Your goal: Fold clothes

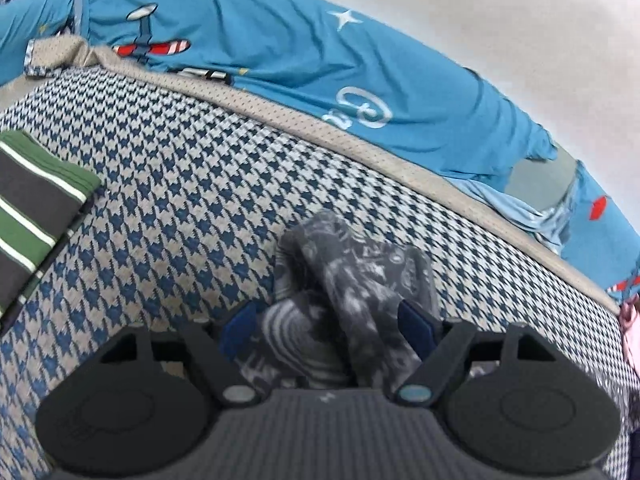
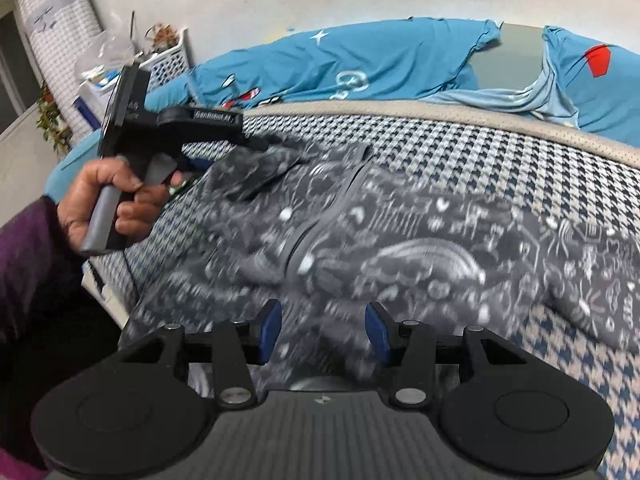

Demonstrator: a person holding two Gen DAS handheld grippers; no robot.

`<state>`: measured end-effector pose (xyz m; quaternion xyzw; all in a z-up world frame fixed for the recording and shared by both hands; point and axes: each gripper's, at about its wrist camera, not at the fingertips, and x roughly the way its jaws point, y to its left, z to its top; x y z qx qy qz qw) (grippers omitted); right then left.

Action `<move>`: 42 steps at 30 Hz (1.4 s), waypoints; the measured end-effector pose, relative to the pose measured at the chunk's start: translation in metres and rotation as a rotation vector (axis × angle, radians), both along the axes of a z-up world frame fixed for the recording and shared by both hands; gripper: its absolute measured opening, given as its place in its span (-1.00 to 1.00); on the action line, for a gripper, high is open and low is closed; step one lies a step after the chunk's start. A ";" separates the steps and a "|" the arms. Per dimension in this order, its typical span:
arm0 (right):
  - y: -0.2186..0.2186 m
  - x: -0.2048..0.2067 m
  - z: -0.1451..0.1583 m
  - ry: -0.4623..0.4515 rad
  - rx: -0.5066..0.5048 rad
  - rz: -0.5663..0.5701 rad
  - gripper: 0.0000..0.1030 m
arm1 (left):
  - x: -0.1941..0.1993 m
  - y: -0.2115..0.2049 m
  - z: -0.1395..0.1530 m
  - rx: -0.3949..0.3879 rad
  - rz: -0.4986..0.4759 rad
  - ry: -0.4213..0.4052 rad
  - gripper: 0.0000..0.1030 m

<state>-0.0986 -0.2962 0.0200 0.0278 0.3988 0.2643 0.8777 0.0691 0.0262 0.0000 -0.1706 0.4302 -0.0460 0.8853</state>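
Both views show a dark grey garment printed with white line drawings (image 2: 400, 248) lying spread and rumpled across a blue-and-beige houndstooth mattress (image 1: 180, 168), the bed serving as your folding surface. Your left gripper (image 1: 332, 328) has its blue-padded fingers (image 1: 416, 326) set apart on either side of a bunched ridge of this cloth; the fabric fills the gap, yet whether the pads are pressing on it cannot be told from the left wrist view. In the right wrist view, your left hand (image 2: 108, 204) carries that gripper at the garment's far left edge, a placement that suits lifting one side over towards the middle. Your right gripper (image 2: 322, 332) stands partly open just above the near edge of the cloth, which is blurred between the fingers, so it appears to clasp nothing. The grey seam (image 2: 320, 224) running down the garment is likely your reference line for a fold. A folded green, grey and white striped cloth (image 1: 36, 216) rests at the mattress's left side, well apart from the work, probably kept there to leave the centre free. A crumpled turquoise sheet with red and white prints (image 1: 300, 52) lies behind the beige mesh border (image 1: 360, 140).
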 end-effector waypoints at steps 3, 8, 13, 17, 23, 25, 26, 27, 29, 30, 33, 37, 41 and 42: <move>0.001 0.018 -0.002 0.009 0.011 -0.017 -0.11 | 0.013 0.004 -0.006 -0.012 0.021 0.028 0.49; 0.004 0.043 -0.006 0.013 0.021 -0.041 -0.11 | 0.028 0.008 -0.015 -0.010 0.054 0.054 0.49; 0.003 0.060 -0.014 0.029 0.026 -0.087 -0.11 | 0.038 0.005 -0.022 -0.008 0.051 0.074 0.49; -0.002 0.067 -0.022 0.054 0.022 -0.139 -0.11 | 0.046 0.001 -0.028 -0.008 0.045 0.082 0.49; -0.004 0.069 -0.027 0.070 0.016 -0.164 -0.10 | 0.057 -0.005 -0.037 -0.031 0.036 0.111 0.44; -0.004 0.069 -0.028 0.074 0.015 -0.170 -0.11 | 0.059 -0.007 -0.039 -0.033 0.038 0.119 0.32; -0.004 0.069 -0.029 0.076 0.014 -0.173 -0.10 | 0.060 -0.008 -0.039 -0.035 0.031 0.122 0.16; -0.004 0.069 -0.029 0.077 0.014 -0.175 -0.11 | 0.061 -0.010 -0.040 -0.037 0.026 0.125 -0.03; -0.001 0.071 -0.031 0.076 0.008 -0.174 -0.11 | 0.062 -0.012 -0.042 -0.046 0.018 0.137 -0.25; 0.001 0.071 -0.032 0.075 -0.001 -0.176 -0.11 | 0.062 -0.014 -0.043 -0.044 0.014 0.138 -0.43; 0.004 0.073 -0.035 0.075 -0.025 -0.184 -0.11 | 0.060 -0.017 -0.043 -0.043 0.012 0.134 -0.73; 0.001 0.075 -0.036 0.082 -0.011 -0.210 -0.11 | 0.053 -0.019 -0.034 -0.019 0.030 0.067 -0.84; -0.004 0.076 -0.037 0.081 -0.005 -0.245 -0.11 | 0.041 -0.015 -0.017 0.007 0.065 -0.033 -0.84; -0.005 0.076 -0.037 0.079 -0.007 -0.254 -0.11 | 0.039 -0.013 -0.014 0.014 0.080 -0.045 -0.84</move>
